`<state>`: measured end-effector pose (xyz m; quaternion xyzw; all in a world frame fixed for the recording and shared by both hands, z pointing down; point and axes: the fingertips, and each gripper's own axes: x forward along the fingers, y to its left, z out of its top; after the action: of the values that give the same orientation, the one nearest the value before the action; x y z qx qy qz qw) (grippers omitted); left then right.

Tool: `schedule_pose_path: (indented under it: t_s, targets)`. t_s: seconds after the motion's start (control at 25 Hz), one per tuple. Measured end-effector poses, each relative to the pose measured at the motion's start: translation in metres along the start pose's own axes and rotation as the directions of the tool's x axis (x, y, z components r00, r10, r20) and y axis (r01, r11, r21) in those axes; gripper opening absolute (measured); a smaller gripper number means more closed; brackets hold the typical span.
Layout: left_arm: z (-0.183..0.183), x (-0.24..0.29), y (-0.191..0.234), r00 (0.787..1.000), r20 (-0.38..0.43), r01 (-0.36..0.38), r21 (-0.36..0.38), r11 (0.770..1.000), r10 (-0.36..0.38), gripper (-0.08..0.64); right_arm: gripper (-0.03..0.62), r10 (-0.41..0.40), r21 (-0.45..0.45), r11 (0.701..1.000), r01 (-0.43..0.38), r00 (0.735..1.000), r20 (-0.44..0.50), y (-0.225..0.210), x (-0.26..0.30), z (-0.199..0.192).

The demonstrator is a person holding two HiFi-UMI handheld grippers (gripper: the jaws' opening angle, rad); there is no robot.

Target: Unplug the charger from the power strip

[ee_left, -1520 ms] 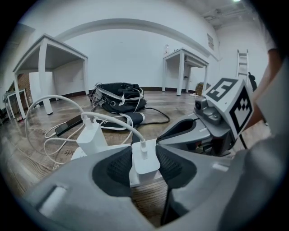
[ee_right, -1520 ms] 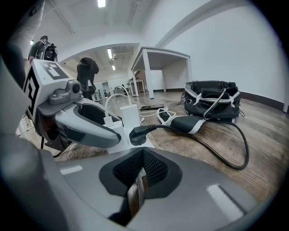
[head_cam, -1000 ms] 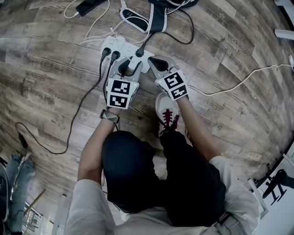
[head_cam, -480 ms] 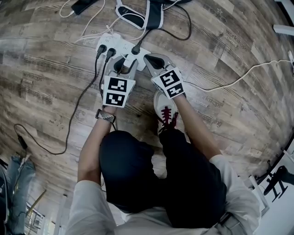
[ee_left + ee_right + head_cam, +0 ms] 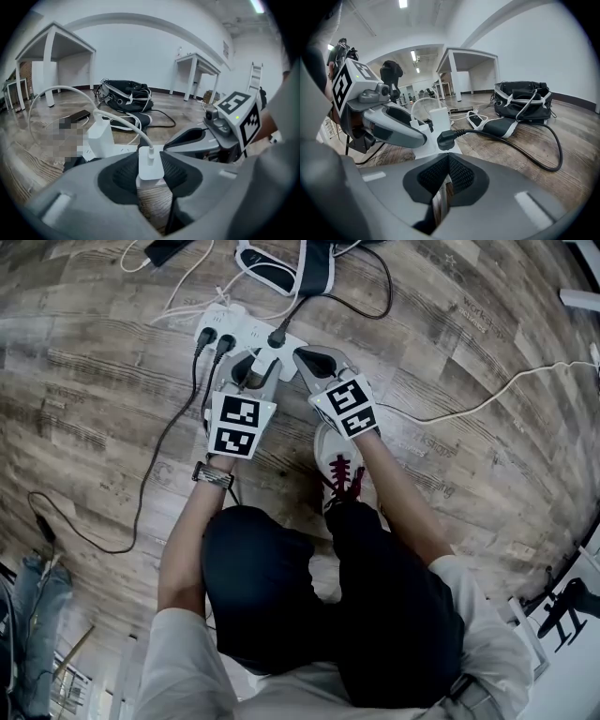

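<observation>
Wooden floor [image 5: 469,352]: jaws of the left gripper [image 5: 151,174] clamp the white charger [image 5: 150,161], apparently seated in the power strip [image 5: 246,331]; jaws of the right gripper [image 5: 447,161] together beside the strip; next calls for a straight upward pull.

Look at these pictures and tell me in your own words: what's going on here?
A person crouches on the wooden floor over a white power strip, a gripper in each hand. The left gripper is clamped on the white charger at the strip; whether it has left its socket cannot be told. The right gripper, jaws together and empty, sits at the strip's end beside a black plug.
</observation>
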<state>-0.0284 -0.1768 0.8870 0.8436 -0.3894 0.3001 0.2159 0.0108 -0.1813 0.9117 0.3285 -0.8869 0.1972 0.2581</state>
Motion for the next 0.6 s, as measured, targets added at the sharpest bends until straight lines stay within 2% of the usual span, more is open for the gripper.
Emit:
schedule_pose_path:
  t_s: [0.12,0.24,0.32,0.4,0.52,0.6]
  targets:
    - [0.0002,-0.0007,0.0022,1.0,0.011,0.013,-0.049,0.999,-0.013,0.14,0.002,0.0,-0.002,1.0,0.0,1.0,0.001,0.0,0.0007,0.0014]
    - [0.0007,-0.0015,0.0046,0.999,0.04,0.041,-0.157,0.987,-0.035,0.141,0.002,-0.001,-0.004,1.0,0.001,1.0,0.0,0.0004,0.0009,0.0014]
    - [0.0012,-0.002,0.0057,0.998,0.054,0.052,-0.197,0.979,-0.042,0.144,0.002,0.0,-0.006,1.0,0.0,1.0,-0.001,0.0007,0.0009,0.0009]
    - [0.001,-0.0018,0.0055,0.998,0.048,0.044,-0.171,0.984,-0.036,0.143,0.002,0.001,-0.009,1.0,-0.001,1.0,-0.003,0.0006,0.0011,0.0006]
    - [-0.0005,-0.0014,0.0024,1.0,0.002,0.01,-0.042,0.999,-0.01,0.14,0.002,0.001,-0.015,1.0,-0.001,1.0,-0.004,0.0011,0.0009,0.0004]
    - [-0.0008,-0.0017,0.001,1.0,-0.021,-0.002,0.02,1.0,0.003,0.138,0.002,0.0,-0.019,1.0,0.0,1.0,-0.005,0.002,0.0012,0.0008]
